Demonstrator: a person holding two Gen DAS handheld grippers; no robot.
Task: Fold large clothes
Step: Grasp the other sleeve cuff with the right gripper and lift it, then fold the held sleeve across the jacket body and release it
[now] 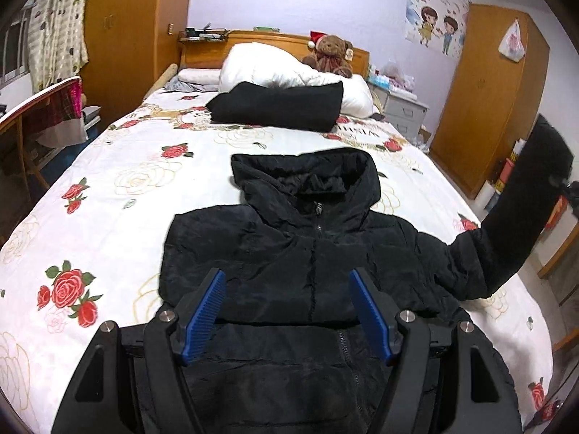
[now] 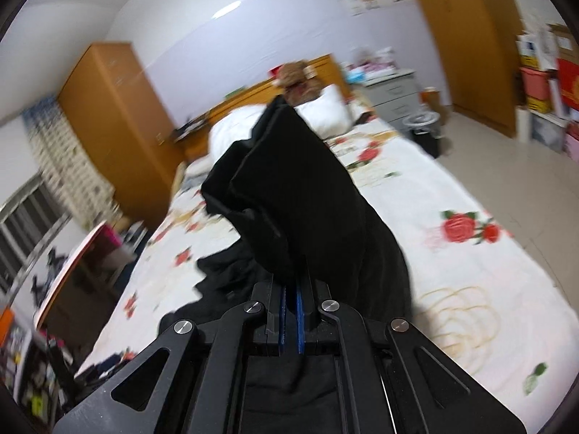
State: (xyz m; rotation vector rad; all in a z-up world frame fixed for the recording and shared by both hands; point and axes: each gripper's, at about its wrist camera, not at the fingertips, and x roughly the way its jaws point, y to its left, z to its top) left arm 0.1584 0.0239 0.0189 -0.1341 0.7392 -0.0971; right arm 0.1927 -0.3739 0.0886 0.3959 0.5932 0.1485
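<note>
We lift the jacket's (image 1: 289, 253) sleeve (image 2: 289, 188), pinched in our right gripper (image 2: 291, 289); left gripper (image 1: 287, 296) gapes empty; next, fold it across the chest.

A brown teddy bear in a red hat (image 1: 331, 50) sits against the wooden headboard (image 1: 253, 41) behind a white pillow (image 1: 275, 68) on the rose-printed bed sheet (image 1: 119, 195).

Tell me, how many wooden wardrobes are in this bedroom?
2 visible. One wardrobe stands left of the bed's headboard, beside the curtain; the other wardrobe stands against the right wall past the grey nightstand. Others may be out of view.
</note>
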